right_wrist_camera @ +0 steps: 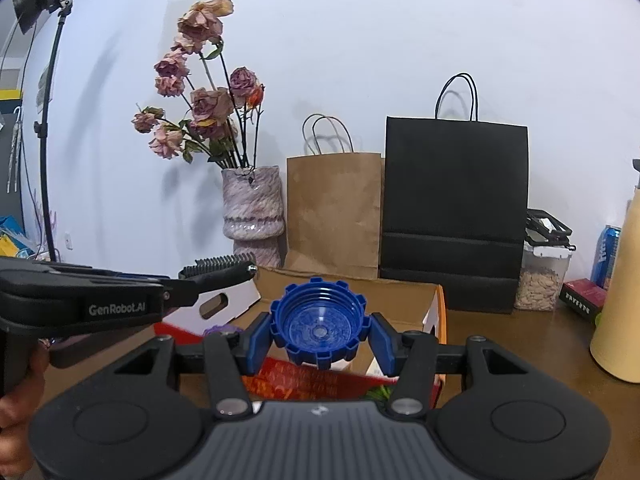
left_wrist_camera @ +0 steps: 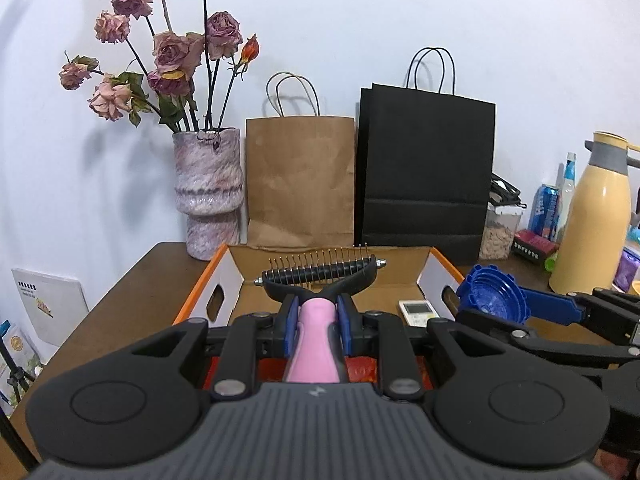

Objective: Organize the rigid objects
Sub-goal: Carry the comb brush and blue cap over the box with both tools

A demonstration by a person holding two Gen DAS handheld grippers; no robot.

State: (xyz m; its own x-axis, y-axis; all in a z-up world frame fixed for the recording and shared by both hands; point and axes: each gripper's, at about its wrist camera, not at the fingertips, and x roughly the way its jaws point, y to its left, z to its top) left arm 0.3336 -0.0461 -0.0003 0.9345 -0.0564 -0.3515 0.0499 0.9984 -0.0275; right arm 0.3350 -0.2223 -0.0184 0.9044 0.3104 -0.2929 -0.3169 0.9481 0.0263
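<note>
My left gripper (left_wrist_camera: pixel 318 322) is shut on the pink handle of a pet comb (left_wrist_camera: pixel 320 276), whose black toothed head points forward above the open cardboard box (left_wrist_camera: pixel 436 276). In the right wrist view my right gripper (right_wrist_camera: pixel 319 338) is shut on a blue ribbed screw lid (right_wrist_camera: pixel 319 326), hollow side toward the camera, held over the same box (right_wrist_camera: pixel 400 300). The lid (left_wrist_camera: pixel 494 300) and right gripper (left_wrist_camera: pixel 580 308) show at the right of the left wrist view. The comb (right_wrist_camera: pixel 218 268) and left gripper (right_wrist_camera: pixel 120 300) reach in from the left of the right wrist view. A white remote (left_wrist_camera: pixel 418 309) lies in the box.
On the brown table (left_wrist_camera: pixel 132 280) stand a vase of dried roses (left_wrist_camera: pixel 209 196), a brown paper bag (left_wrist_camera: pixel 300 184) and a black paper bag (left_wrist_camera: pixel 426 176) against the wall. A yellow flask (left_wrist_camera: pixel 592 220), a can and a food jar (right_wrist_camera: pixel 540 276) crowd the right. Red packaging (right_wrist_camera: pixel 312 380) lies in the box.
</note>
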